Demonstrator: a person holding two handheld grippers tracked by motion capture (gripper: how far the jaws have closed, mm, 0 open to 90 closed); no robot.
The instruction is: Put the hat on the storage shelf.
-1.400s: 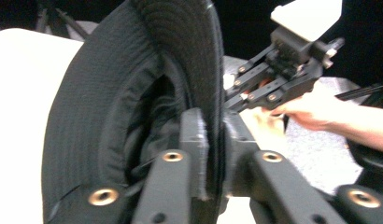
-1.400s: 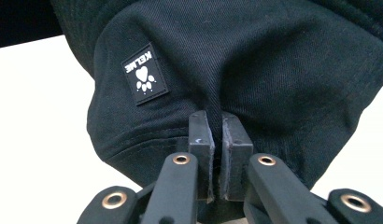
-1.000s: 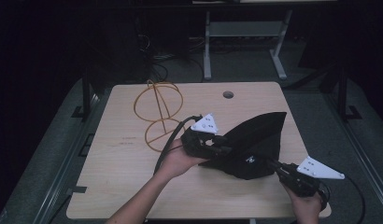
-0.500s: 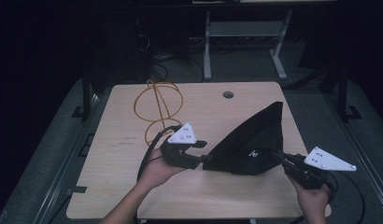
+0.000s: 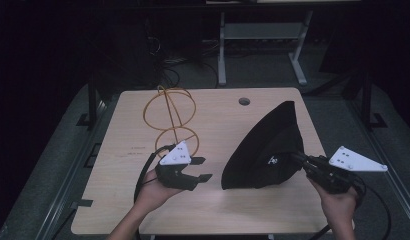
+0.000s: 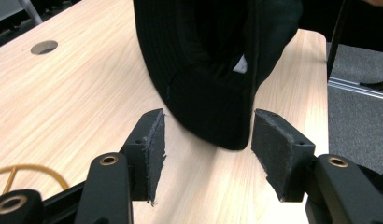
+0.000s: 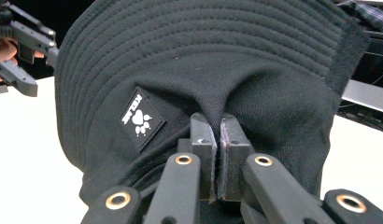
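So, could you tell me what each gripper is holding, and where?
The right gripper pinches the black hat at a fold of its crown fabric; the left gripper is open, holding nothing.

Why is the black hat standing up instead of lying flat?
The hat is lifted, standing on its edge: the right tool is shut on its cloth.

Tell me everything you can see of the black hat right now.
The black hat is a soft cloth bucket hat with rows of stitching round its brim and a small black patch bearing a white paw print. It stands tilted up on the right half of the table, lower edge on the wood. The right gripper pinches a fold of its cloth, jaws shut. The left gripper is open in front of the hat's lower edge, its jaws having just been opening, pads clear of the cloth.
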